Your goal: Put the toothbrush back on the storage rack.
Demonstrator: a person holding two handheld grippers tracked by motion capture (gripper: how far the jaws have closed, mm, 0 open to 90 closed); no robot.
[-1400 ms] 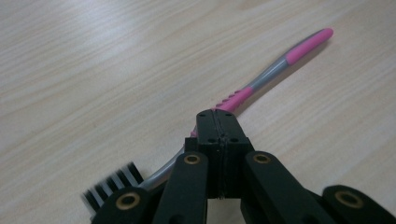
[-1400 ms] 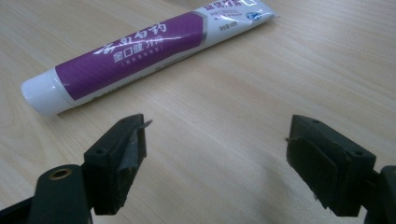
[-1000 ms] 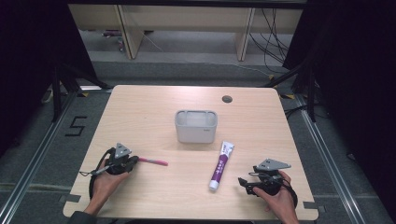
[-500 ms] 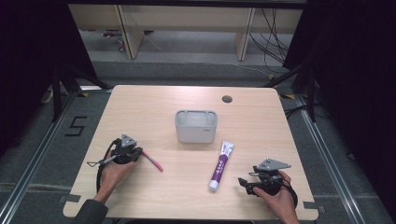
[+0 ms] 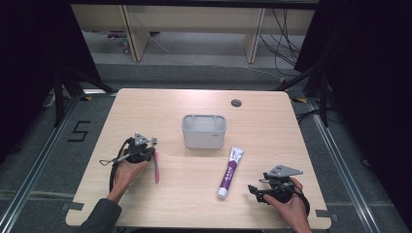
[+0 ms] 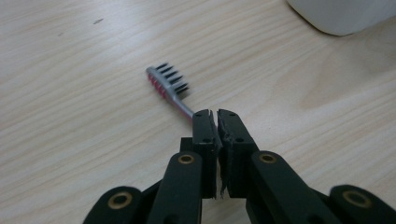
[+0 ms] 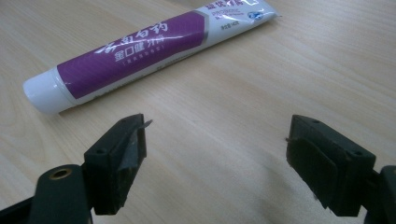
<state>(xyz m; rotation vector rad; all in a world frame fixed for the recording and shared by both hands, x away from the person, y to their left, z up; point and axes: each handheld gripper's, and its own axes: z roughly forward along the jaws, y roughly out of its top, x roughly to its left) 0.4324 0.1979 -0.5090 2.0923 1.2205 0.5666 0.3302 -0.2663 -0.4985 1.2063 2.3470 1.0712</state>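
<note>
while the light wooden table carries a grey tub at its middle, the left gripper pinches a pink toothbrush at the neck, jaws nearly together. its handle trails back toward the person, bristle head pointing past the fingertips, probably toward the tub. the right gripper rests wide open, the purple toothpaste tube just beside it.

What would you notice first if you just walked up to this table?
The purple toothpaste tube lying right of the middle, near the open right gripper. Then the pink toothbrush, clamped in the left gripper at the table's left. A grey cup stands in the middle.
</note>
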